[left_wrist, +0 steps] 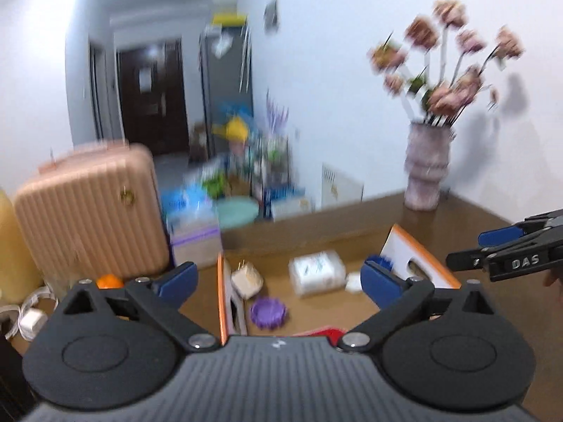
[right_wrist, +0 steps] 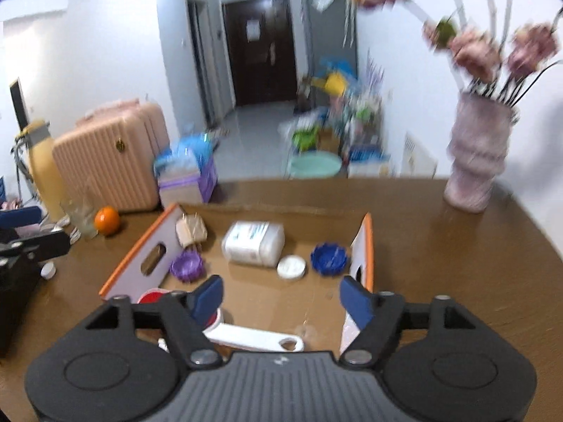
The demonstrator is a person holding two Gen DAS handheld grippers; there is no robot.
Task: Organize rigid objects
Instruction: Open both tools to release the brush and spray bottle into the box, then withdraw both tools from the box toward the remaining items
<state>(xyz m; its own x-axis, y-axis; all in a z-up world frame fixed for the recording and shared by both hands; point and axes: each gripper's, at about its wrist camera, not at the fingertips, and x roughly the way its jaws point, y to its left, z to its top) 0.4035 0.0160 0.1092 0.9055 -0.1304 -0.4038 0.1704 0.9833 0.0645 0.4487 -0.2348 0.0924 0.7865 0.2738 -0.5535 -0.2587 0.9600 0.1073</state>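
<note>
A shallow box with orange-edged white walls (right_wrist: pixel 147 256) (left_wrist: pixel 418 256) lies on the brown table. In it are a white plastic container (right_wrist: pixel 253 242) (left_wrist: pixel 316 272), a beige charger plug (right_wrist: pixel 191 232), a purple ridged lid (right_wrist: pixel 188 265) (left_wrist: pixel 269 311), a blue ridged lid (right_wrist: pixel 330 258), a white round cap (right_wrist: pixel 291 267), a red piece (right_wrist: pixel 151 296) and a flat white opener (right_wrist: pixel 253 339). My right gripper (right_wrist: pixel 281 299) hangs open above the box's near end with nothing between its fingers. My left gripper (left_wrist: pixel 278 279) is wide open and empty over the box.
A pink vase of flowers (right_wrist: pixel 475 161) stands at the table's far right. An orange (right_wrist: pixel 107 219), a drinking glass (right_wrist: pixel 79 216), a yellow bottle (right_wrist: pixel 44 172) and a small white cap (right_wrist: pixel 48 270) sit left of the box. A pink suitcase (right_wrist: pixel 109 161) stands behind.
</note>
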